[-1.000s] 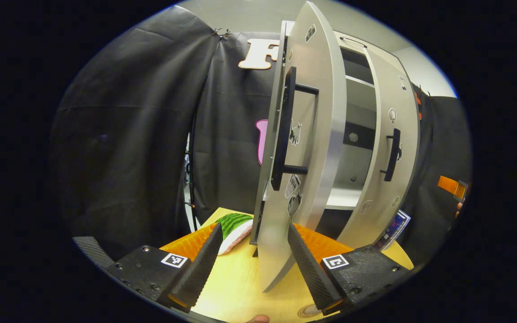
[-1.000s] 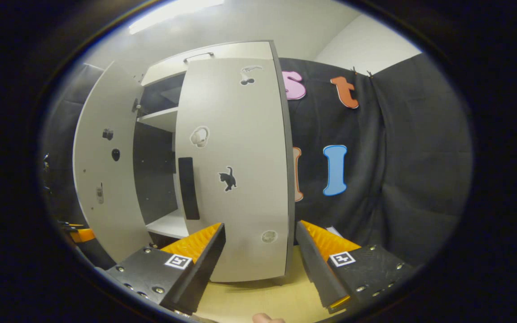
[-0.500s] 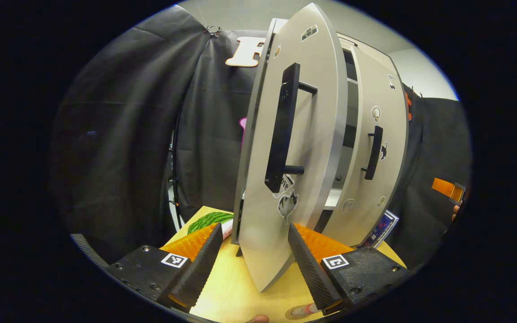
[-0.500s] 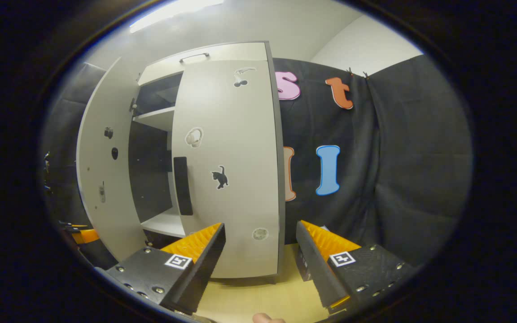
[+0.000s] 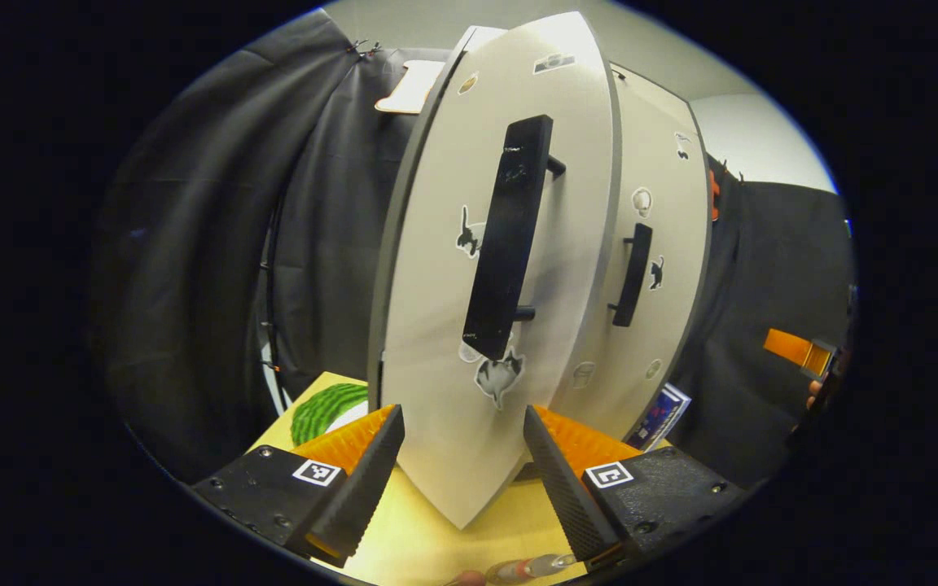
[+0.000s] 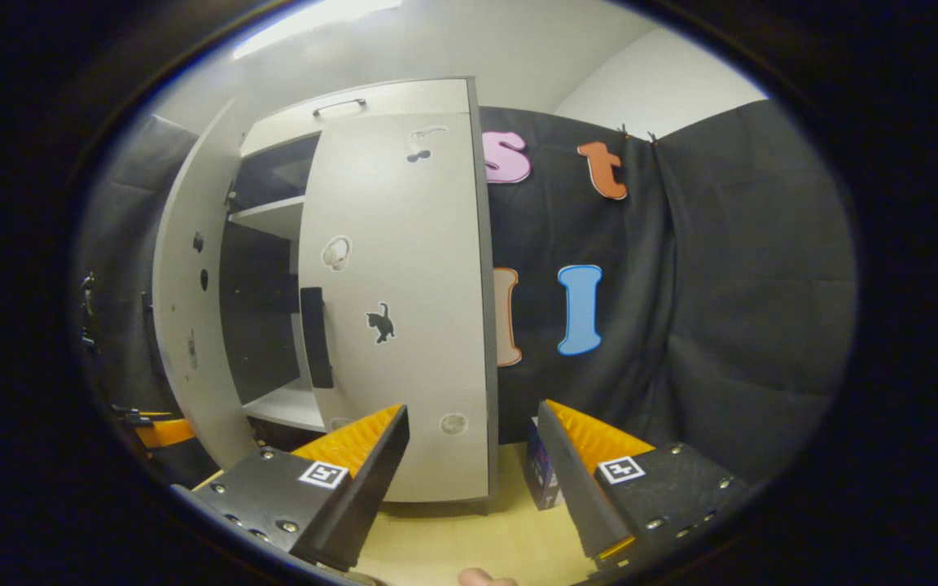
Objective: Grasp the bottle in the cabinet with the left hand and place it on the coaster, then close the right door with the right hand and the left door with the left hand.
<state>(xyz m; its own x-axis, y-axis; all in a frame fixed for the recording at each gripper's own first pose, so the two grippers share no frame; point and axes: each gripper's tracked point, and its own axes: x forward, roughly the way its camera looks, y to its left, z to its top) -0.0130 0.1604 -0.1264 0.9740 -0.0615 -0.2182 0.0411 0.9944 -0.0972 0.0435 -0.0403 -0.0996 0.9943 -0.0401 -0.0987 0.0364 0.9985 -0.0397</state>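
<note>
In the left gripper view the grey cabinet's left door [image 5: 453, 325], with its long black handle [image 5: 510, 236], stands nearly closed right in front of my left gripper [image 5: 461, 480]. That gripper is open, and the door's lower corner lies between its fingers. The right door [image 5: 656, 268] sits closed beside it. A sliver of the bottle [image 5: 530, 567] peeks in at the bottom edge. In the right gripper view my right gripper [image 6: 469, 480] is open and empty, a little back from the right door [image 6: 396, 309]. There the left door [image 6: 188, 309] still stands ajar, with shelves showing in the gap.
A green striped watermelon-like object [image 5: 326, 407] lies on the wooden table [image 5: 428, 537] left of the cabinet. A blue box [image 5: 660, 415] leans at the cabinet's right foot, and the blue box [image 6: 538, 472] shows again in the right gripper view. The other gripper [image 5: 803, 350] is far right.
The left door has swung from edge-on to nearly closed, with my left gripper following it. The right gripper has drifted slightly back and right from the right door.
</note>
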